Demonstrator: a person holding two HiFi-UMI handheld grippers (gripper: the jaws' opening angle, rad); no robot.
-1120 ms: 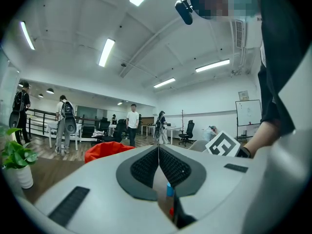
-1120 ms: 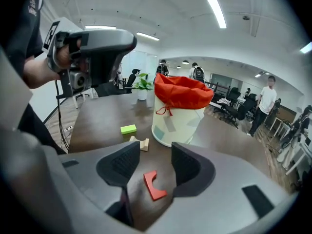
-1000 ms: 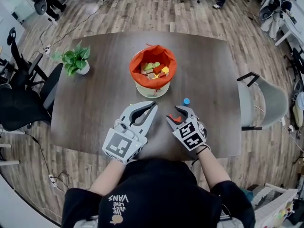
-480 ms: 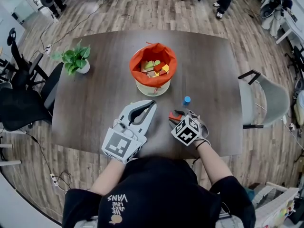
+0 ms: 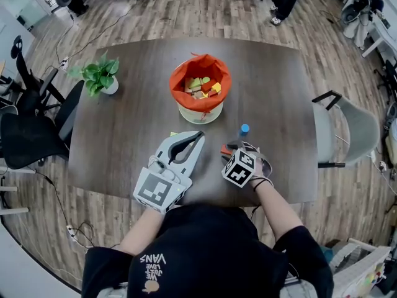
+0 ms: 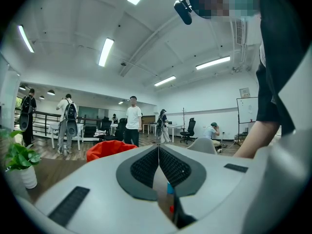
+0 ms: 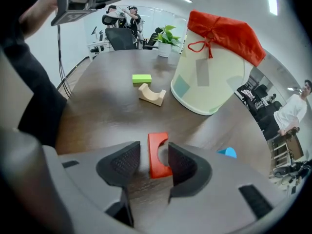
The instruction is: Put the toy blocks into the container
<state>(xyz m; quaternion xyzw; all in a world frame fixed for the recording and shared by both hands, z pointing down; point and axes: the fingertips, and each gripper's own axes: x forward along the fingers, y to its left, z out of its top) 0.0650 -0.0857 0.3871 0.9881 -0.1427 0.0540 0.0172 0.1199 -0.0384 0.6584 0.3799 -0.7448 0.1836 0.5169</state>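
Right gripper (image 5: pixel 234 151) points steeply down at the tabletop (image 5: pixel 124 141), close to the near edge and right of its middle, jaws apart. A red block (image 7: pixel 157 155) with an arched notch lies flat on the wood between them. In the right gripper view it sits closer to the right-hand pad, perhaps touching it, with a clear gap to the other, so nothing is clamped yet. The block's long axis runs along the line the gripper points, in the lane between the pads, with the notch turned toward the right-hand pad. Closing would squeeze it across its narrow width, which looks a fair grip, though a slight shift to centre it may help. Left gripper (image 5: pixel 196 136) rests low near the near edge, about mid-table, pads shut together with nothing held. It lies close by, but the right one already straddles the block and is the obvious hand for this pick. The container (image 7: pixel 209 82), a pale tub with a red liner over its rim, stands at the tabletop's middle toward the far edge, beyond the block and a little left of it in the head view, already holding many blocks. Others left out: a blue block (image 5: pixel 244 130) just beyond the right gripper, a green block (image 7: pixel 142 78) and a wooden arch block (image 7: pixel 151 94) between the left gripper and the tub. Step in hand, as I judge it — grasp the red block, then carry it away from the near edge to the tub.
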